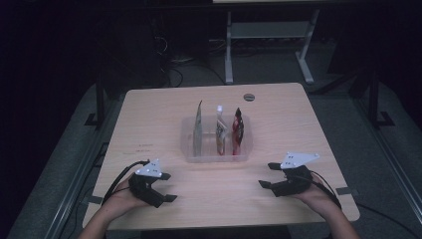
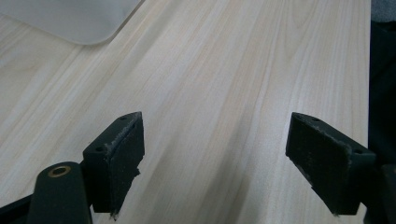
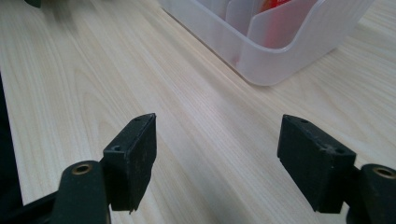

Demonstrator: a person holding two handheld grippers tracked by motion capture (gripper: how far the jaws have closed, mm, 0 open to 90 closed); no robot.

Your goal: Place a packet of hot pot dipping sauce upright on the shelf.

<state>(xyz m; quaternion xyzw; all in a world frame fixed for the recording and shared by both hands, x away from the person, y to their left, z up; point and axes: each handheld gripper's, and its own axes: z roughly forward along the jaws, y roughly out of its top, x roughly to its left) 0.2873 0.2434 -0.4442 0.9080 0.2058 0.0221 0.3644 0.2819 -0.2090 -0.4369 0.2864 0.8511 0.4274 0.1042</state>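
Packets standing in a clear plastic bin (image 1: 217, 149) are seen at the centre of the high view, on the light wooden table (image 1: 149, 119): a grey packet (image 1: 198, 128) at the left, a pale packet (image 1: 220, 130) in the middle and a red packet (image 1: 238, 130) at the right, each upright in its own slot. Their printing is too small and dim to be read, and the room beyond the table is lost in darkness. At the lower left of the frame the left gripper (image 1: 168, 187) is held in a hand (image 1: 122, 199) resting low on the table, jaws spread and pointed toward the right. At the lower right the right gripper (image 1: 268, 175) is held in the other hand (image 1: 311, 194), jaws apart and pointed toward the left. Both forearms are cut off by the bottom edge. Nothing is held between either pair of jaws, and both grippers are kept well apart from the bin.

In the left gripper view, the left gripper (image 2: 215, 163) is shown with jaws wide apart over bare wood; a rounded corner of the bin (image 2: 79, 23) is cut off at the upper left.

In the right gripper view, the right gripper (image 3: 217, 163) is shown with jaws parted above the table, empty. The bin (image 3: 266, 60) is cut off at the upper right, and the red packet (image 3: 275, 5) is blurred behind its frosted wall.
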